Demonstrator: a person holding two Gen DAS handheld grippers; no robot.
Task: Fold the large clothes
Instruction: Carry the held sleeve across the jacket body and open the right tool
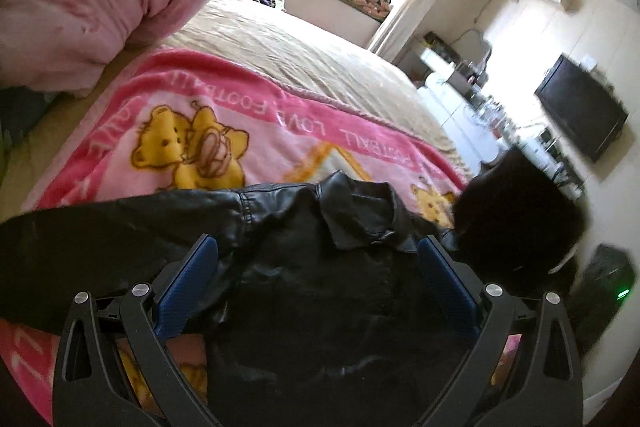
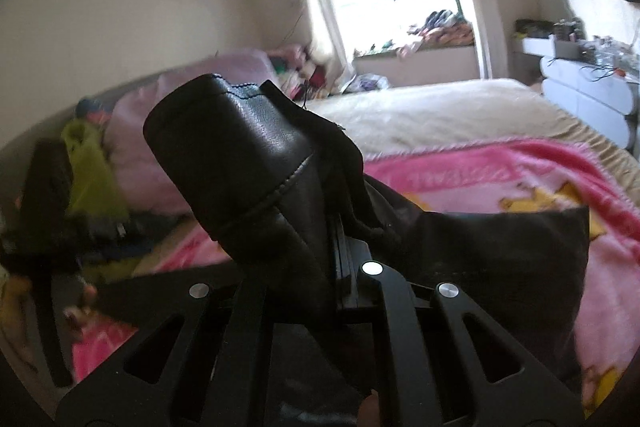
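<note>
Black leather jacket lies collar-up on pink bear blanket w/ "LOVE FOOTBALL" border, at 12 o'clock. Left gripper spread wide over it. Right gripper clamped on jacket sleeve, raised.

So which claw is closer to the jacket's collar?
Left. The left claw hangs open just short of the collar of the black leather jacket. The right claw is shut on a sleeve cuff, held up off the pink blanket.
</note>
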